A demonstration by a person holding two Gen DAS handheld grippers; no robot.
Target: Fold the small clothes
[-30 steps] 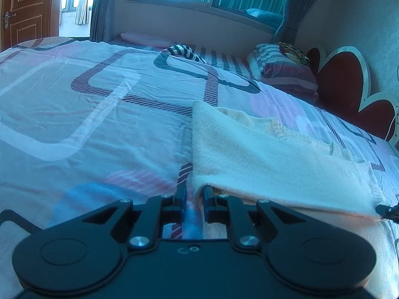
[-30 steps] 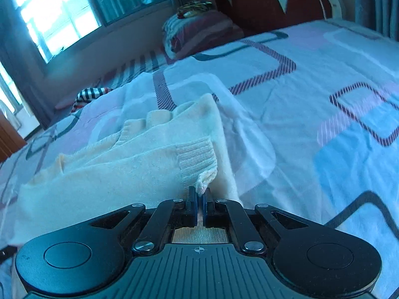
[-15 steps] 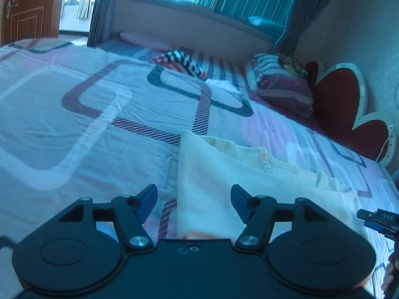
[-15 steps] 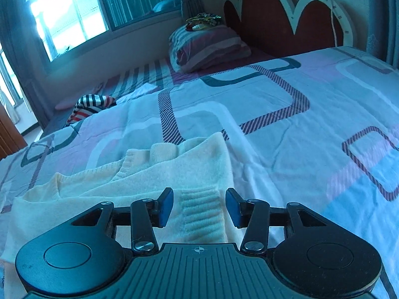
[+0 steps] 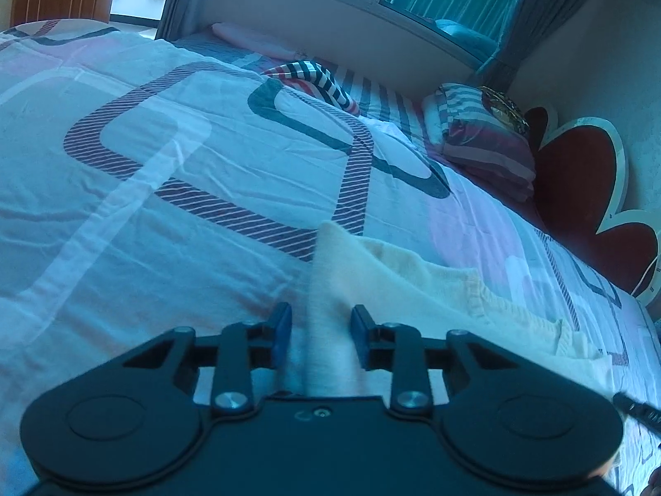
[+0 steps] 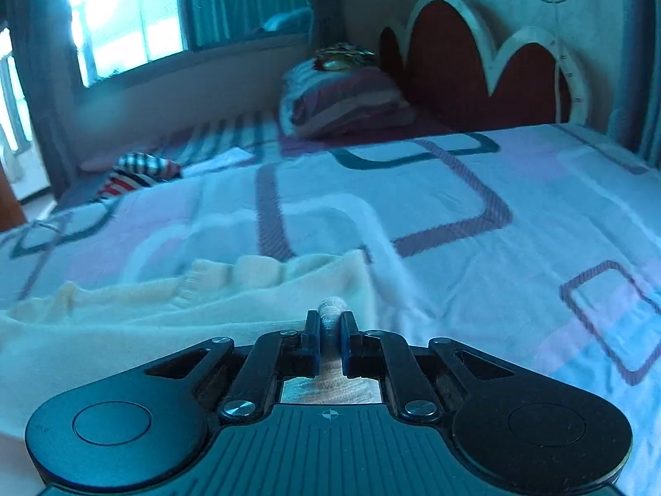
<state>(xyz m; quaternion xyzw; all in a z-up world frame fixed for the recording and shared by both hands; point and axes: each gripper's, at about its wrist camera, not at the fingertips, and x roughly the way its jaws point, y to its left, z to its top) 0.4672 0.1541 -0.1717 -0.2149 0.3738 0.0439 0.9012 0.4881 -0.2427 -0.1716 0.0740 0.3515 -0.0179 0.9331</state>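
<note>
Pinching: your right gripper [image 6: 329, 332] — fingers pressed on a bunched bit of sweater [image 6: 173, 314].
Spreading: your left gripper [image 5: 320, 330] — fingers apart, sweater [image 5: 413, 285] edge between them.
Sweater: folded on the bedspread [image 5: 173, 190].

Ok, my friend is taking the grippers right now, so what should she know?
Left hand-held gripper: open, with the left edge of the cream sweater between its fingers, not pinched yet.
Right hand-held gripper: shut on a bunched bit of the sweater at its right side.
The sweater lies on the patterned bedspread, already doubled over, with the ribbed edge showing farther back.
Done: looks like one fold, and the right side is gripped.
Left: probably close the left gripper on its edge, then make the next fold and smooth it flat.
</note>
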